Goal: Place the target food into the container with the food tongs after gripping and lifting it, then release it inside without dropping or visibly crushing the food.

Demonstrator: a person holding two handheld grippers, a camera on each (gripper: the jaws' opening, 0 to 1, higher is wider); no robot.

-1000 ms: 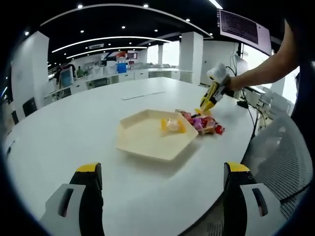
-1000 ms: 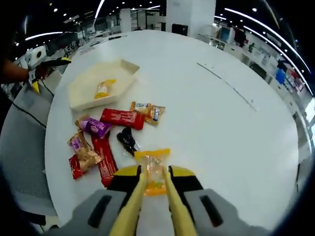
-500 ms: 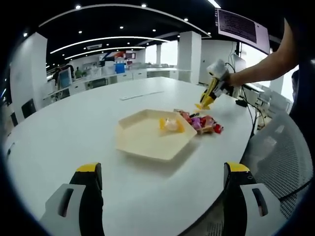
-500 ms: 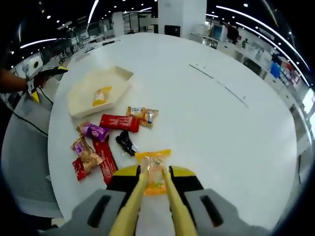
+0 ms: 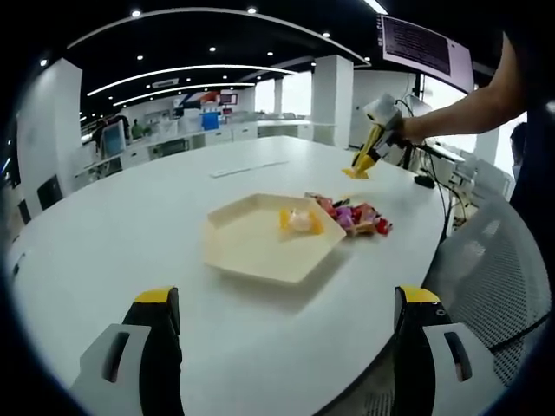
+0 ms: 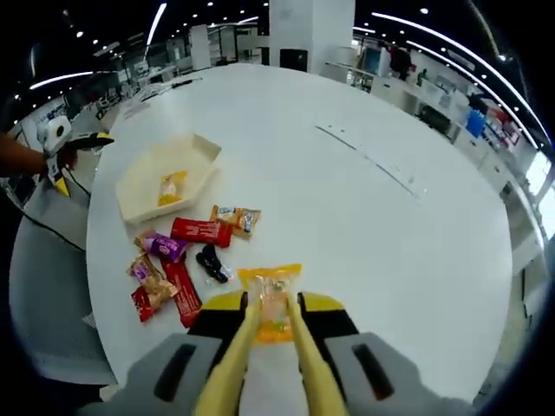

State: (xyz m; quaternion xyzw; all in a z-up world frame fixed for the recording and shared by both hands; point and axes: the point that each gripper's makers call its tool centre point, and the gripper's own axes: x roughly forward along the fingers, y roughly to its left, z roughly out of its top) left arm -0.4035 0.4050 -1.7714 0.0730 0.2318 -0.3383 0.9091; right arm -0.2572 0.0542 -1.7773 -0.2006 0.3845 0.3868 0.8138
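Note:
My right gripper (image 6: 270, 305) holds yellow tongs (image 6: 290, 360) whose tips are shut on an orange-wrapped snack (image 6: 270, 298), lifted high above the white table (image 6: 364, 225). The cream hexagonal tray (image 6: 165, 178) lies far left with one orange snack (image 6: 170, 186) in it. In the left gripper view that tray (image 5: 264, 238) sits mid-table with the snack (image 5: 299, 220) at its far side, and the right gripper (image 5: 357, 169) hangs above and beyond it with the held snack. My left gripper (image 5: 286, 325) is open, low near the table's front edge, with nothing between its jaws.
Several wrapped snacks (image 6: 182, 260) lie in a loose heap between the tray and my tongs, seen as a pile (image 5: 355, 217) right of the tray. A mesh chair (image 5: 490, 269) stands off the table's right edge. A person's arm (image 5: 460, 113) reaches in from the right.
The right gripper has risen with the orange snack, so table and tray look smaller in its view. In the left gripper view it has lifted away from the pile. The left gripper has not moved.

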